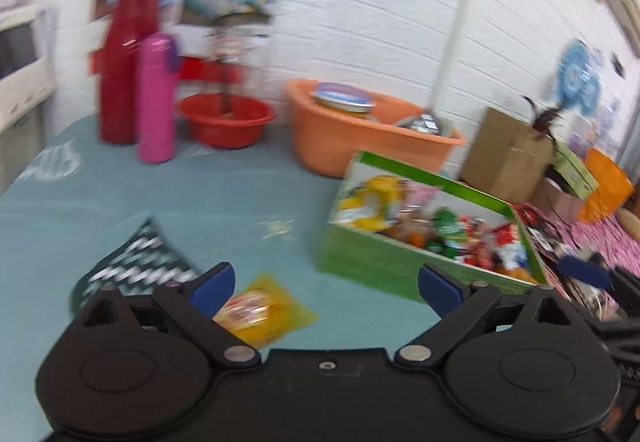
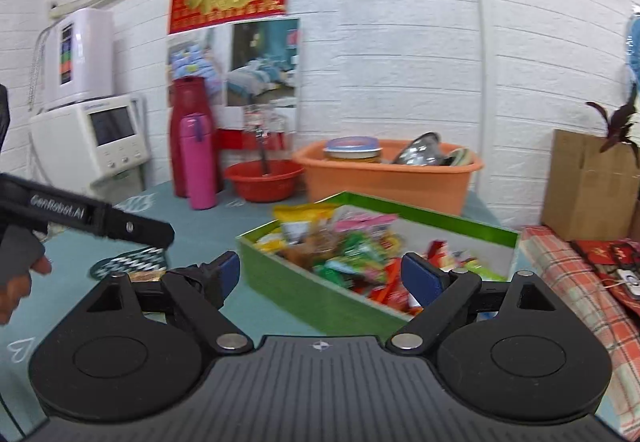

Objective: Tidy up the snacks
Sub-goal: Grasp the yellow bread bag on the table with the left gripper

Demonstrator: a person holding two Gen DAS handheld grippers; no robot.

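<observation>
The left gripper (image 1: 326,288) and the right gripper (image 2: 320,276) both stand spread wide with nothing between their blue pads; the left wrist view is smeared by motion blur. The open green cardboard box (image 2: 280,274) on the teal tablecloth (image 1: 160,186) is heaped with mixed snack packets (image 2: 352,250), their labels unreadable. A yellow-orange snack packet (image 1: 264,312) lies on the cloth outside the box, partly hidden behind the left gripper's finger, beside a black-and-white patterned mat (image 1: 136,262) cut off by the gripper body.
</observation>
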